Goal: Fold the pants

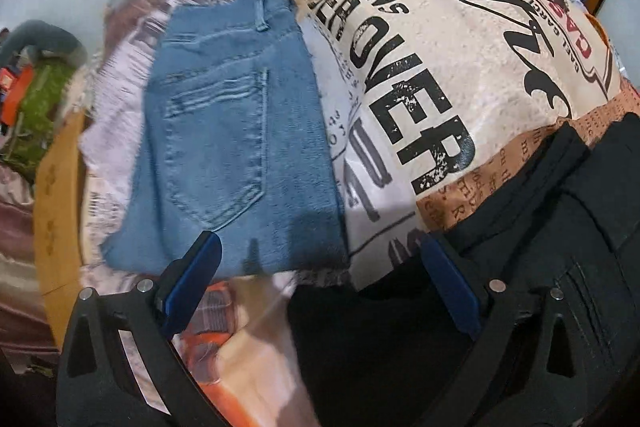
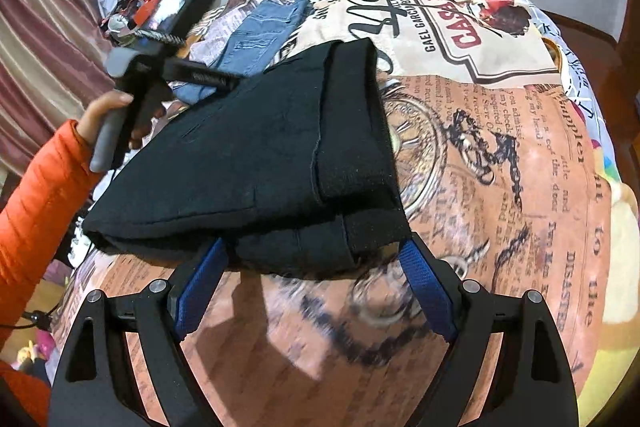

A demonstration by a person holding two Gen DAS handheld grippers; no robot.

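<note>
The black pants are lying folded on the printed bedspread, with folded blue jeans sitting just beside them. The left gripper is hanging over both with its claws wide apart (nothing in them). The right gripper is also gaping, its tips at the pants' near edge.

Left gripper: black angular arms, blue finger pads, round silver screws at the pivots, lower frame. Right gripper: same build. Upper left of the right wrist view: grey handle, black body, coiled cable. Person's sleeve: orange, quilted, left edge.
</note>
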